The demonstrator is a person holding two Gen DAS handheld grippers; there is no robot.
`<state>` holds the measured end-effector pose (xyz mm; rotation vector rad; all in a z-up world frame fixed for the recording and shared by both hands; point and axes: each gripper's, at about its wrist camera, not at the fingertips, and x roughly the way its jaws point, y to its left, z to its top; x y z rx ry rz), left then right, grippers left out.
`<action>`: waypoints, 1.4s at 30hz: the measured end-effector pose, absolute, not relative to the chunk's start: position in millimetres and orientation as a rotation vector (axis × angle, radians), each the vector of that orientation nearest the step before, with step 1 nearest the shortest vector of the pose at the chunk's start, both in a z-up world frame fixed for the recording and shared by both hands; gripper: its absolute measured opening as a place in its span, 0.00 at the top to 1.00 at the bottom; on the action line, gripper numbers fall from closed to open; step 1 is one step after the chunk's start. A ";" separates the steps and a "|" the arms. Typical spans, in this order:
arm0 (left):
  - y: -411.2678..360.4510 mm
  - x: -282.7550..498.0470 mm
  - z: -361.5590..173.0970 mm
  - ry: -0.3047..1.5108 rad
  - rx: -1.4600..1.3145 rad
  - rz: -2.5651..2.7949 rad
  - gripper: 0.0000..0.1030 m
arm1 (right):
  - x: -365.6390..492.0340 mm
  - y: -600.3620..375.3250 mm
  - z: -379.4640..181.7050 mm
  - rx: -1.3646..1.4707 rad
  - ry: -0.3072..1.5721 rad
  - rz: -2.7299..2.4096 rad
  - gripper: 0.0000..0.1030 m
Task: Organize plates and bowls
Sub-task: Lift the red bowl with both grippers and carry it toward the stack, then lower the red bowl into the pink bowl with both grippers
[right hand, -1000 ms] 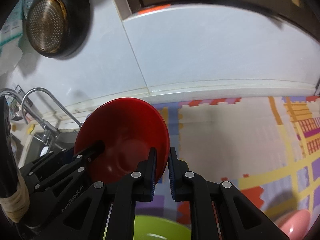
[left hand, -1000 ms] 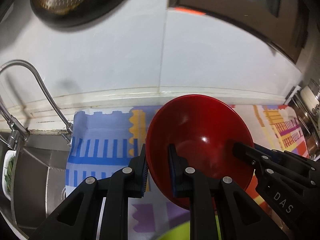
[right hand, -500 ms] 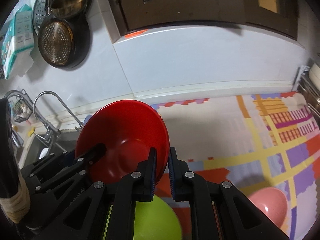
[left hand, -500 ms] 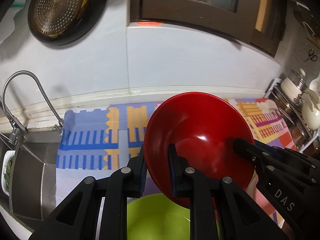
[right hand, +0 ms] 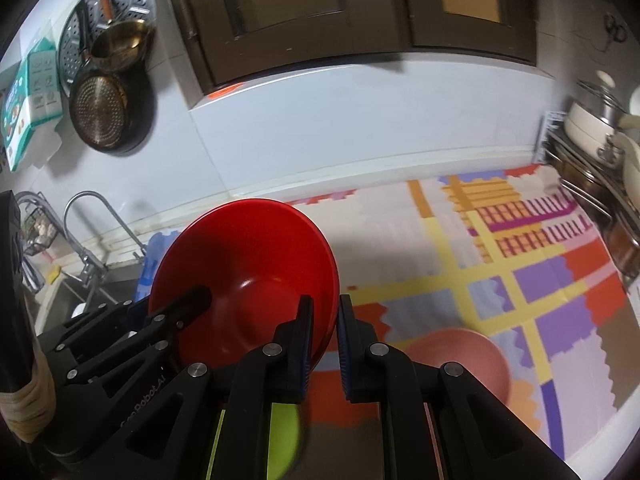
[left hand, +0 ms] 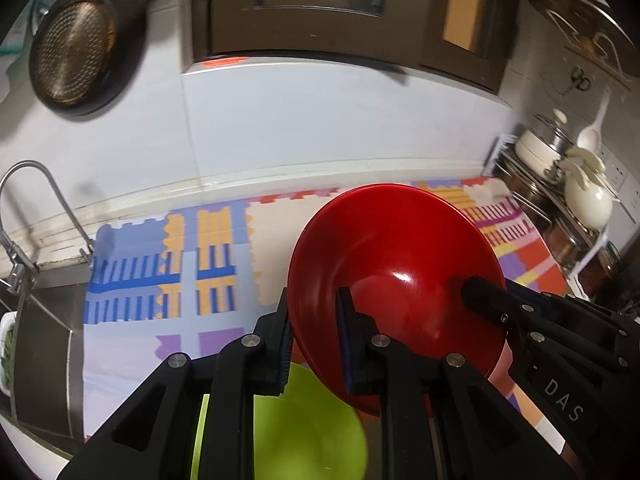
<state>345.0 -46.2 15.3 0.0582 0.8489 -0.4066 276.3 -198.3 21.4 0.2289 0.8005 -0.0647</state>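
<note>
A glossy red bowl [left hand: 394,264] [right hand: 248,264] hangs in the air above the counter, tilted on edge. My left gripper [left hand: 312,336] is shut on its left rim and my right gripper [right hand: 322,340] is shut on its right rim. Each gripper shows in the other's view, reaching in from the side. Below the red bowl a lime green bowl [left hand: 312,432] [right hand: 280,436] sits on the mat, partly hidden by the fingers. A pink bowl [right hand: 468,360] rests on the mat to the right.
A colourful patterned mat [left hand: 208,276] [right hand: 520,264] covers the counter. A sink with a curved tap [left hand: 24,216] [right hand: 100,224] lies at the left. A rack of pots [left hand: 568,184] [right hand: 600,144] stands at the right. Pans [right hand: 104,112] hang on the wall, under dark cabinets [left hand: 340,12].
Both grippers have risen and drawn back with the red bowl. More of the counter shows now, and the green and pink bowls have come further into view.
</note>
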 end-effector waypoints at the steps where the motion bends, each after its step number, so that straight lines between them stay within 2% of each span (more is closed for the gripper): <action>1: -51.8 341.9 15.3 0.850 0.063 -0.416 0.81 | 273.2 -202.6 21.7 0.232 0.798 -0.073 0.88; 20: -146.4 308.1 -14.2 0.955 0.139 -0.556 0.81 | 228.8 -288.4 -4.0 0.263 0.858 -0.190 0.88; 42: -190.5 291.9 -71.6 1.072 0.235 -0.529 0.80 | 221.0 -321.7 -62.5 0.290 0.998 -0.180 0.87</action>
